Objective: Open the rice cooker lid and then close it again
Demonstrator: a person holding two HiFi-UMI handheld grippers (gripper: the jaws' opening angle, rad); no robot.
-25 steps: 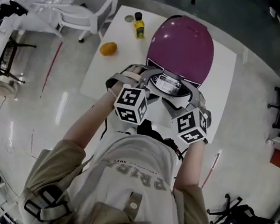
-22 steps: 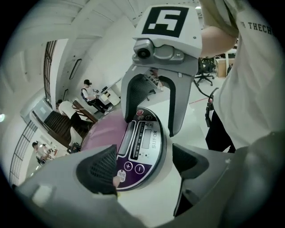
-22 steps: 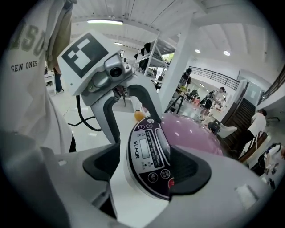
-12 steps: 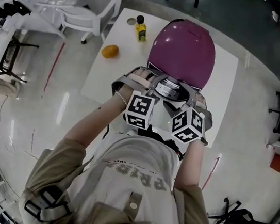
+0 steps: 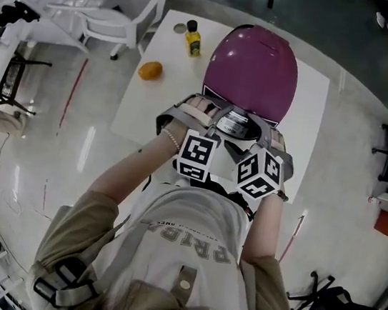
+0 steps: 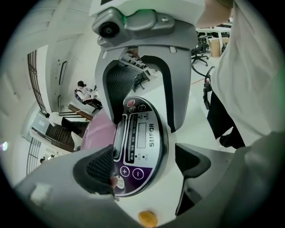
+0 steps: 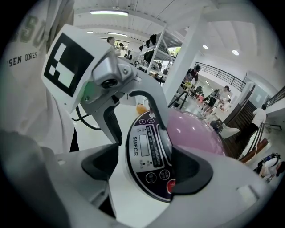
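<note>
Your left claw (image 6: pixel 144 167) is open and has just been spreading wider. The cooker's control panel (image 6: pixel 140 147) sits in the gap. One pad (image 6: pixel 98 167) overlaps the panel's edge on the purple side. The other hangs clear of it over the white surface, so nothing's actually pinched.

Same deal with your right claw (image 7: pixel 144 171): it's open and nudged a bit wider just now, with the panel between the jaws. One pad covers part of the red button (image 7: pixel 171 185) and the other sits off to the side of the panel. No grip there either.

Each claw shows up in the other's camera, straddling the far end of the panel, so you've got both parked at the front of the cooker (image 5: pixel 250 87), side by side.

The cooker itself is on the white bench (image 5: pixel 303 124) right in front of you, panel end toward you. The purple lid (image 5: pixel 256 52) is down, as far as the head view shows.

Further out, toward the bench's left side, there's an orange (image 5: pixel 149 70). Near the far corner stands a bottle (image 5: pixel 192 38) of yellow stuff with a dark cap, and a small round thing (image 5: pixel 179 28) sits just beside it. A white chair (image 5: pixel 120 20) stands on the floor past that corner.
</note>
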